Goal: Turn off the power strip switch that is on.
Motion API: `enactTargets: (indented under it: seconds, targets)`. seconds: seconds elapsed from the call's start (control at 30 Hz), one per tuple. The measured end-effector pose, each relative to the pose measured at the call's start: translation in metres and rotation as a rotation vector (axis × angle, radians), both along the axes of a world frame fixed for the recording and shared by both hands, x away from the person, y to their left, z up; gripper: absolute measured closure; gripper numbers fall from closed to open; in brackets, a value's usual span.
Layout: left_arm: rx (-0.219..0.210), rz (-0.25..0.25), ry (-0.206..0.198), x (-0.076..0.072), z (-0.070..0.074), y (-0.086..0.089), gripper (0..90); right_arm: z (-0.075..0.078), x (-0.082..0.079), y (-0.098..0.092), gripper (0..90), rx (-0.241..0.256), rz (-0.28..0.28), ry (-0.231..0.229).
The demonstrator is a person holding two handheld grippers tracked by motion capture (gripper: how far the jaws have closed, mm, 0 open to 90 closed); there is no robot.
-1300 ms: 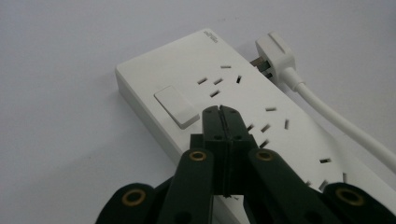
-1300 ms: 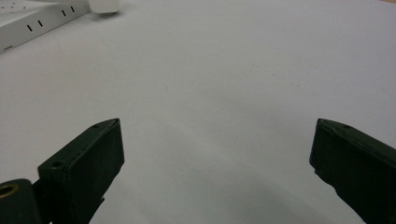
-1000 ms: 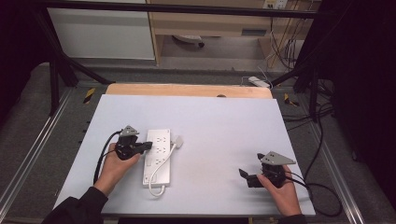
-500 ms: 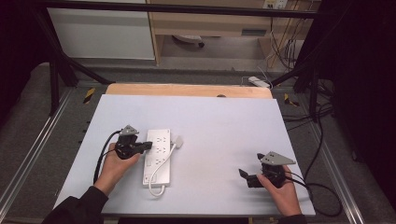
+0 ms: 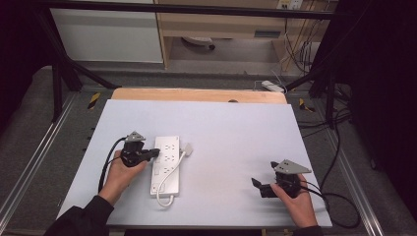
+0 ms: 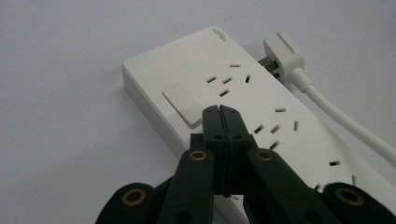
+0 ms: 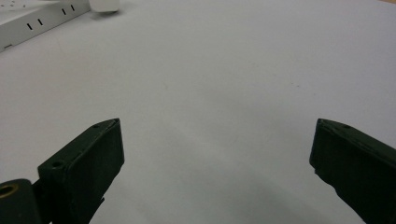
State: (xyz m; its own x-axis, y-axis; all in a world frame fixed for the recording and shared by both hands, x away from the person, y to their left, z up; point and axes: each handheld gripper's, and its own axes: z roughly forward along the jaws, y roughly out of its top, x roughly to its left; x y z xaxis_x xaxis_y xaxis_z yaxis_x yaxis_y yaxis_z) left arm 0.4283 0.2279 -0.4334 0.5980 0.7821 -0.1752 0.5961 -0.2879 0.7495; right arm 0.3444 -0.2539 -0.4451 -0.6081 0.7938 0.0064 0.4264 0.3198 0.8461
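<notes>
A white power strip [image 5: 165, 163] lies lengthwise on the pale table [image 5: 236, 142], its cord looping from the near end round to a white plug [image 5: 187, 147] resting beside its right edge. My left gripper [image 5: 156, 152] is shut with nothing in it, its tips over the strip's left side. In the left gripper view the closed tips [image 6: 221, 111] sit at the rocker switch [image 6: 183, 102] of the power strip [image 6: 261, 112], and the plug [image 6: 282, 49] lies beyond. My right gripper [image 5: 256, 185] rests open near the table's front right, its fingers [image 7: 88, 163] wide apart over bare table.
A wooden strip [image 5: 196, 94] runs along the table's far edge. Black cables [image 5: 339, 196] trail off the right side. Metal rails [image 5: 29, 162] flank the table, and shelving stands behind.
</notes>
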Motion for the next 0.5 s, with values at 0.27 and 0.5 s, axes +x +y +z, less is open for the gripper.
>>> enactTargets:
  seconds: [0.27, 0.5]
  targets:
    - [0.018, -0.003, -0.018, -0.0014, 0.0001, -0.0019, 90.0, 0.0000, -0.0001, -0.0001, 3.5, -0.001, 0.000, -0.001]
    - [0.024, -0.021, -0.022, -0.0021, 0.0008, -0.0035, 90.0, 0.0001, -0.0001, -0.0002, 3.4, -0.002, -0.001, -0.001]
